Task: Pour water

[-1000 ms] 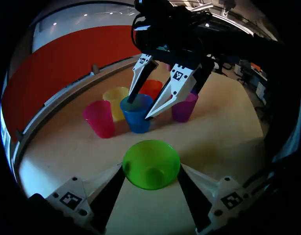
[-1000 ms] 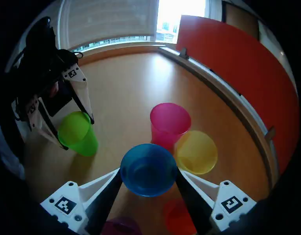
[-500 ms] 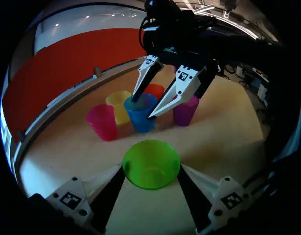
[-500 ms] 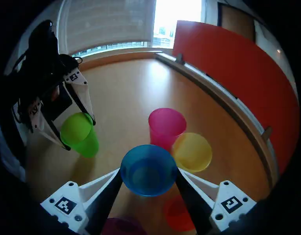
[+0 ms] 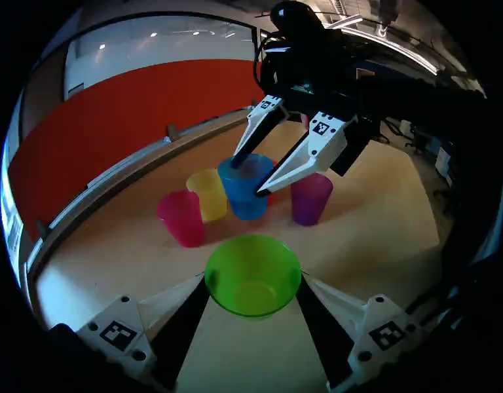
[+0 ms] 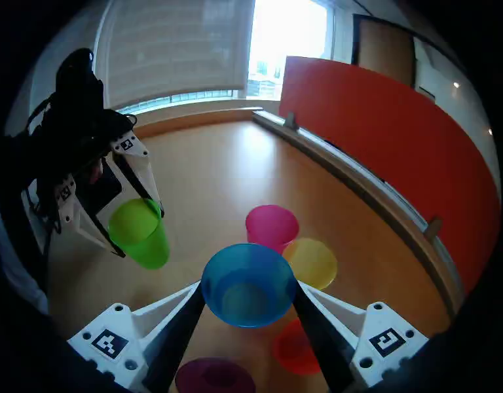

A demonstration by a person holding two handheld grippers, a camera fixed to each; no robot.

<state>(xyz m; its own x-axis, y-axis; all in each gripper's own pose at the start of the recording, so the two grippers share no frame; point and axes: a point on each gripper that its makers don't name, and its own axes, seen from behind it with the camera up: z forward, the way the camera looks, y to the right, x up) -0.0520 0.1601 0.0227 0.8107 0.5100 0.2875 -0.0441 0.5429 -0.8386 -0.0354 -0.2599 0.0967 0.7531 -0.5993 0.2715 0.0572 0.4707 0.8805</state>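
Gripping item one: left gripper (image 5: pixel 252 289), both white fingers pressed to the sides of a green cup (image 5: pixel 253 270), jaws spread to cup width. The cup was translucent plastic, round and tapered, with a smooth rim; whether it held any water could not be told.

Item two: right gripper (image 6: pixel 249 293), closed likewise on a blue cup (image 6: pixel 249 283) of the same tapered form, upright and held above the other cups. A paler patch showed at its bottom; a water level could not be made out.

Item three: four loose cups standing on the table (image 6: pixel 219 177), same plastic pattern. In the right gripper view, a pink cup (image 6: pixel 272 226) stood beyond the blue one, with a yellow cup (image 6: pixel 310 262) just beside it to the right. An orange-red cup (image 6: pixel 294 346) stood nearer, and a purple cup (image 6: pixel 212 376) nearest, to the left. Their contents were not visible.

Item four: the table was smooth, pale wood with a glossy sheen, and a red panel (image 6: pixel 395 150) ran along its right edge.
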